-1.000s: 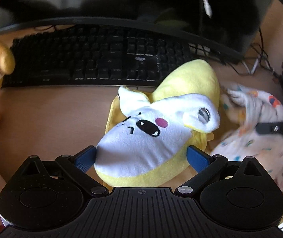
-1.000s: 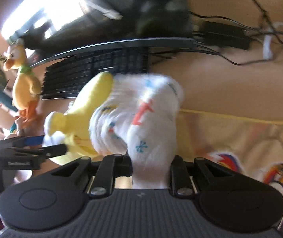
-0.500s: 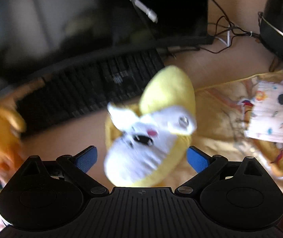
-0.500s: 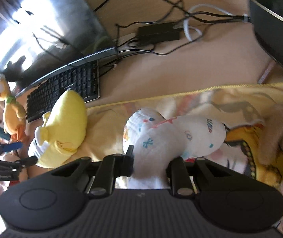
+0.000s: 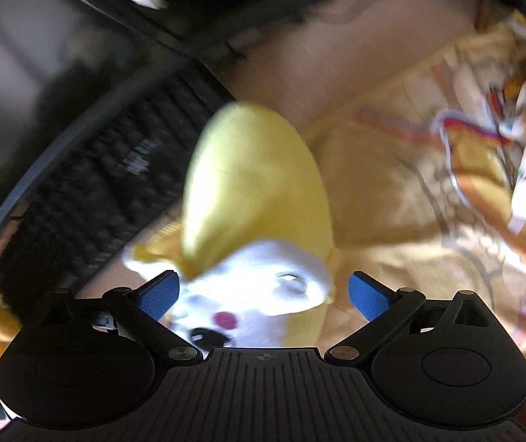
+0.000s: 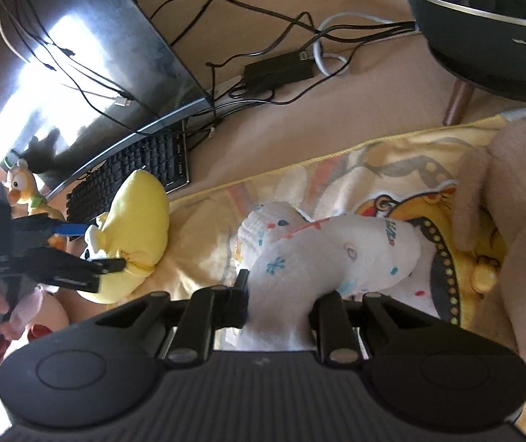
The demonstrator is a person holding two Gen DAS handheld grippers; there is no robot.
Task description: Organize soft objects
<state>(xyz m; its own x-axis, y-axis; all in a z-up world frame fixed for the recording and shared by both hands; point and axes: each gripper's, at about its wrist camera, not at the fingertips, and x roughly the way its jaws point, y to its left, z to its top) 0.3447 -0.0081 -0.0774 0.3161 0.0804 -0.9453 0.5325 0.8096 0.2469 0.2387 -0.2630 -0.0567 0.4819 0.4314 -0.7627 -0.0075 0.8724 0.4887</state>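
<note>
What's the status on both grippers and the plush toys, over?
Left gripper open, straddling the banana plush. Right gripper shut on the white patterned plush, over the yellow blanket. Keyboard close behind the banana plush; nothing blocking.

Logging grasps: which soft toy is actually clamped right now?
The white printed plush, shut in the right gripper. The yellow banana plush sits between the open left gripper fingers, unclamped.

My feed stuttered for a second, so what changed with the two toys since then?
The right tool carried the white printed plush from beside the keyboard over the yellow blanket. The left tool swung the banana plush toward the blanket. Both grips unchanged.
</note>
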